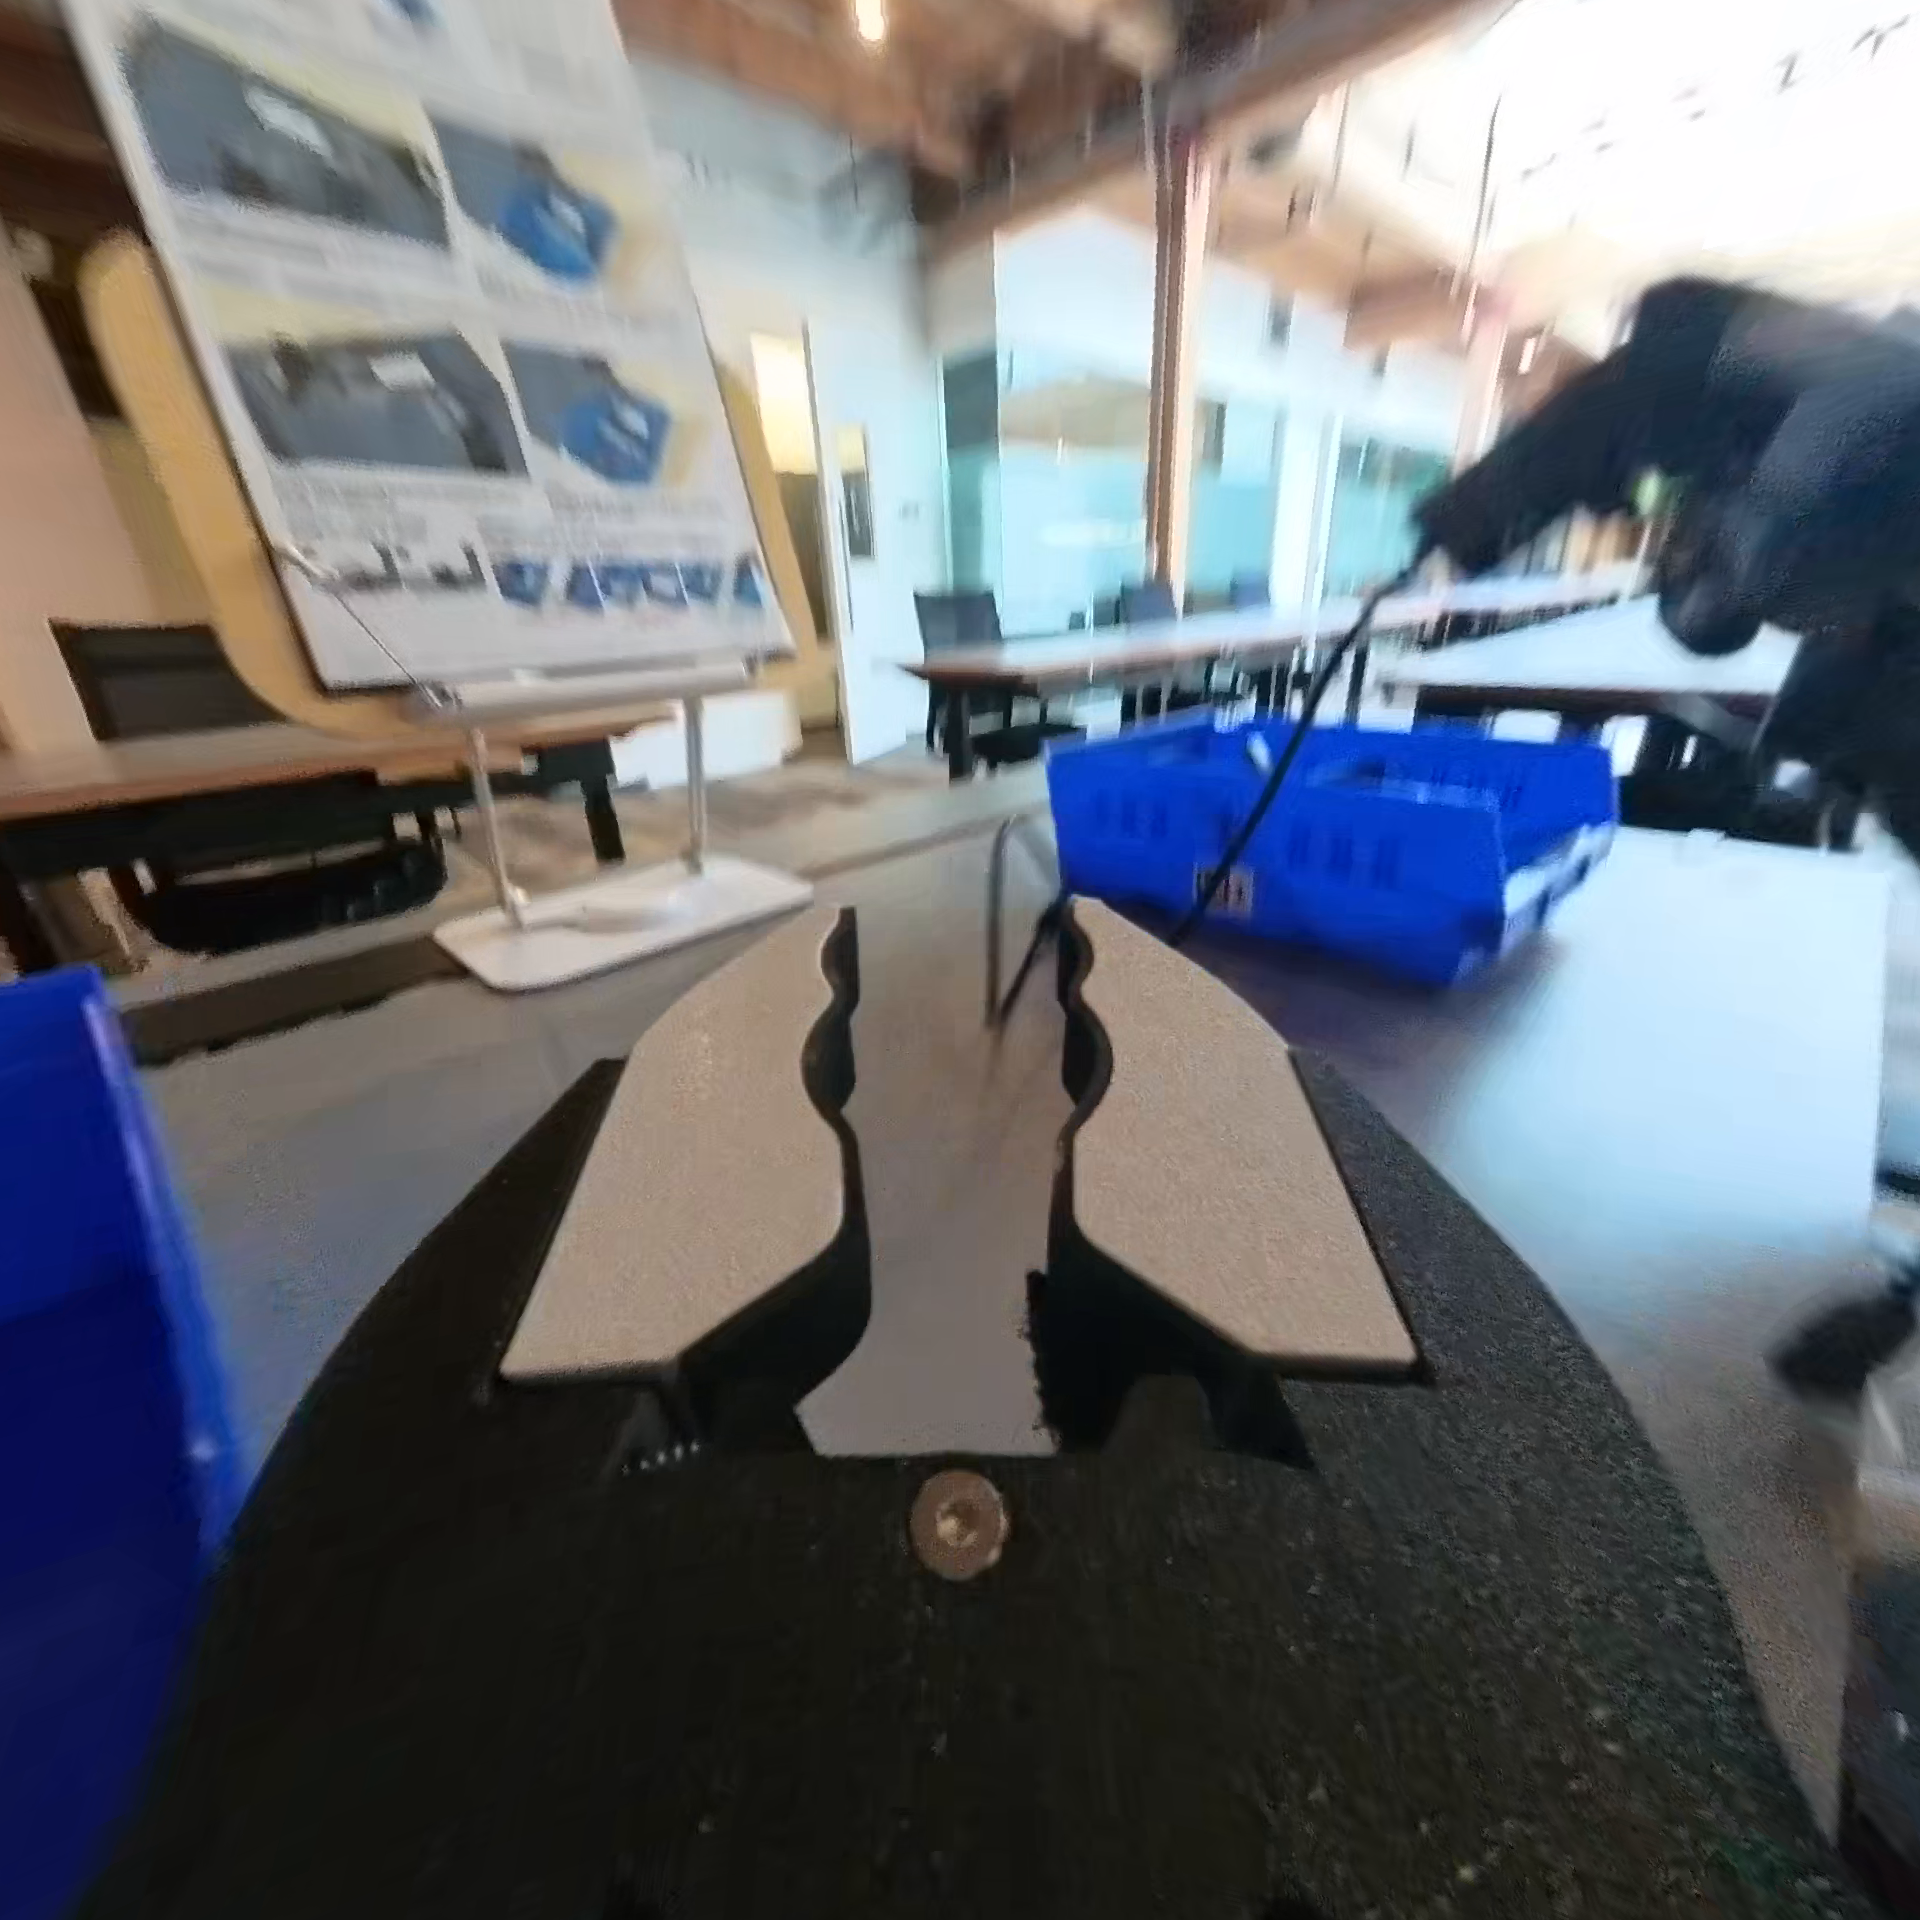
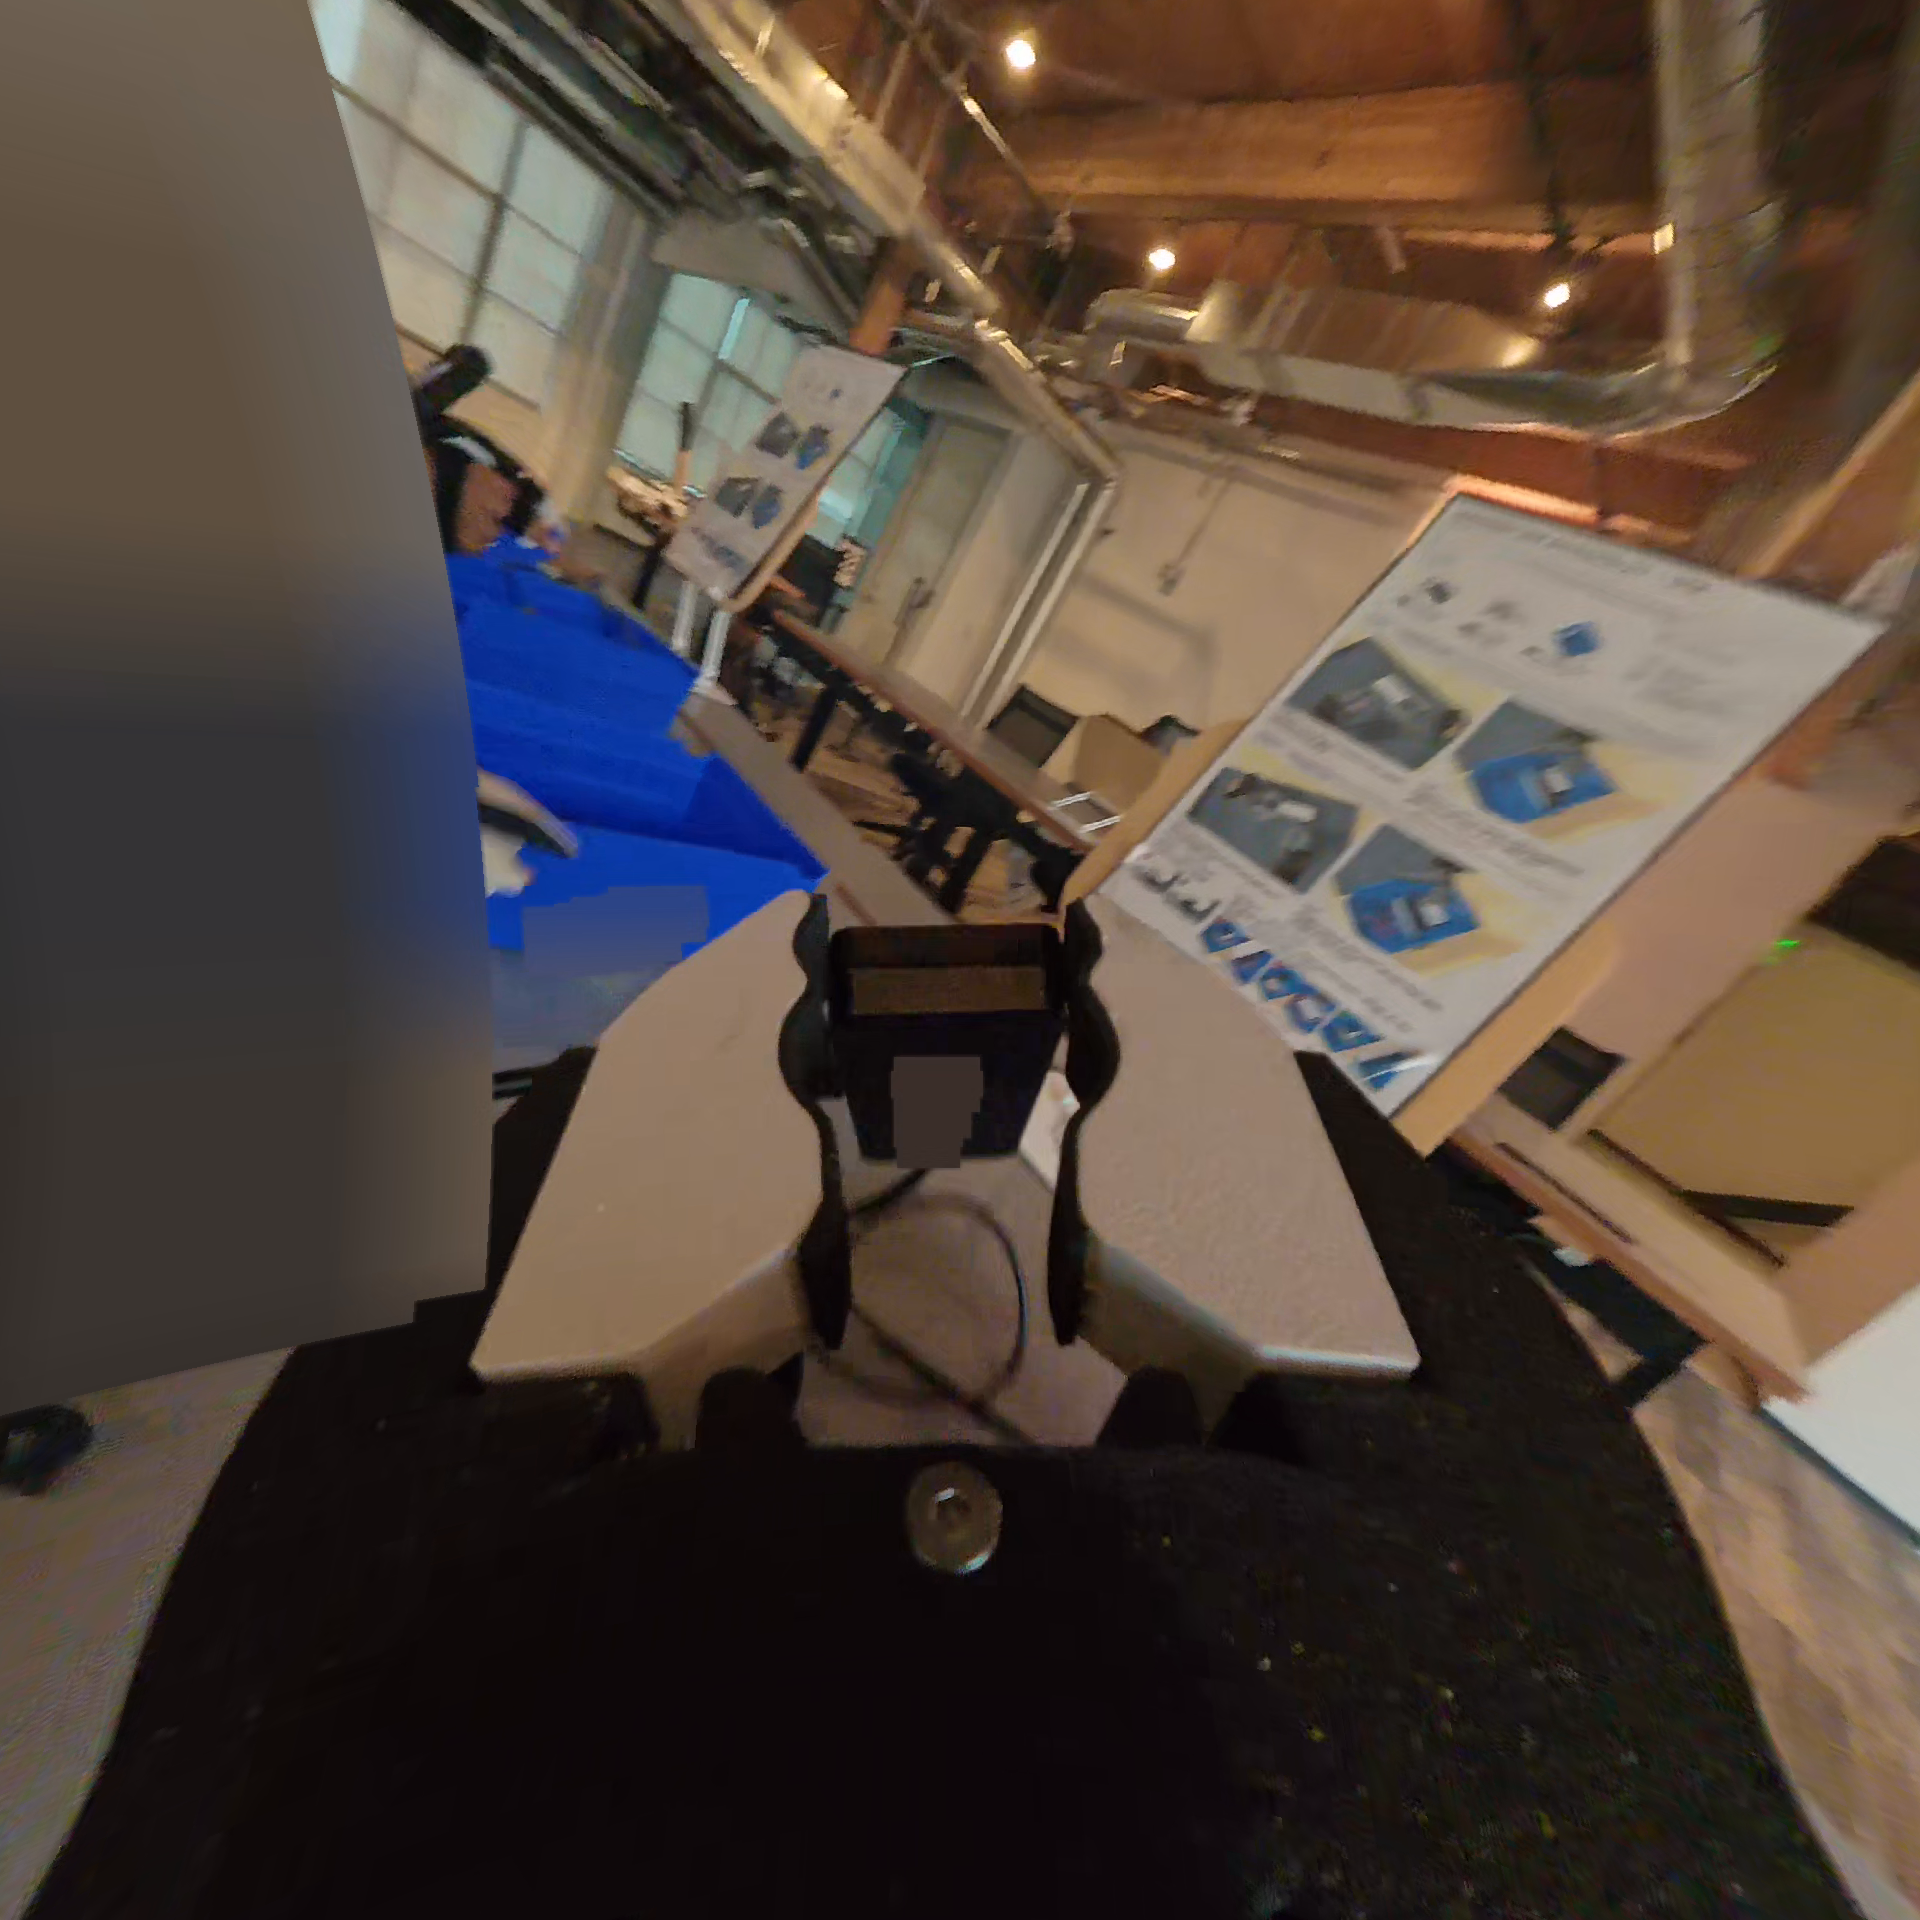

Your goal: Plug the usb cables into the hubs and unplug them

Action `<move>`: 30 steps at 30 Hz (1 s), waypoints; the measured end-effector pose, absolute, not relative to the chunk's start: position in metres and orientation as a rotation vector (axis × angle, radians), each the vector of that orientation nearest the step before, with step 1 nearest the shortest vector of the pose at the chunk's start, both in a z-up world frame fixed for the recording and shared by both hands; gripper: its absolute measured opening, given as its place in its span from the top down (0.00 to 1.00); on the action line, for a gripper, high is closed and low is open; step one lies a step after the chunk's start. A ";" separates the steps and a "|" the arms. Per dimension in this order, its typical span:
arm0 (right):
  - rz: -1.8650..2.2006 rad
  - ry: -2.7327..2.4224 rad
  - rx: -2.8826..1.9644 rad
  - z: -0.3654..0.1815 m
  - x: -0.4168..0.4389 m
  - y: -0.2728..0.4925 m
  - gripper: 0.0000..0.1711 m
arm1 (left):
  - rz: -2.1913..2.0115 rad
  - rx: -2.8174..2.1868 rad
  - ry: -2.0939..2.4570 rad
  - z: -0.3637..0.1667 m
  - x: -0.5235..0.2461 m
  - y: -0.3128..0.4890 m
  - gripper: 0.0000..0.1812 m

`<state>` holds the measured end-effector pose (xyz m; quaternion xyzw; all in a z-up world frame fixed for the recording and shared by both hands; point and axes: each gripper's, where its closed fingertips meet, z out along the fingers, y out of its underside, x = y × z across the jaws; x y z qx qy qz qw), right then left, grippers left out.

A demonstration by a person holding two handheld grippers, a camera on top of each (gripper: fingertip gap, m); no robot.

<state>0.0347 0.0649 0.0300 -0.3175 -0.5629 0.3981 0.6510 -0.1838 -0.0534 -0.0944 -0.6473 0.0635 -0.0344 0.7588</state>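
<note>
My right gripper (image 2: pixel 945 997) is shut on a black boxy USB connector (image 2: pixel 940 1049), whose open end faces away from me. Its thin black cable (image 2: pixel 1013 1278) loops on the grey table below the fingers. In the left wrist view, the right gripper (image 1: pixel 1439 530) is blurred and raised at the upper right. The black cable (image 1: pixel 1278 769) hangs from it down to my left gripper's right fingertip. My left gripper (image 1: pixel 961 956) is low over the table, its jaws apart with nothing clamped. The cable's lower end lies in the gap. No hub shows clearly.
A blue bin (image 1: pixel 1330 831) stands on the grey table (image 1: pixel 1558 1039) ahead of the left gripper, and another blue bin (image 1: pixel 73 1299) is at its near left. A poster on a metal stand (image 1: pixel 436 343) is at the back left. It also shows in the right wrist view (image 2: pixel 1455 810), which has blue bins (image 2: pixel 623 748) at left. Left tips to right tips: about 30 cm.
</note>
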 end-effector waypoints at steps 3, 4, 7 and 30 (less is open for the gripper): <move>0.845 -1.242 -0.724 0.067 0.027 0.072 0.75 | -0.002 -1.639 0.257 -0.133 -0.165 -0.034 0.81; 0.834 -1.235 -0.721 0.079 0.023 0.073 0.75 | 0.038 -1.716 0.301 -0.147 -0.160 -0.030 0.82; 0.802 -1.242 -0.721 0.111 0.003 0.073 0.75 | 0.115 -1.863 0.384 -0.178 -0.149 -0.020 0.84; 1.412 -1.534 -0.523 0.031 -0.055 -0.010 0.76 | -0.739 -1.144 0.904 -0.001 -0.104 -0.140 0.59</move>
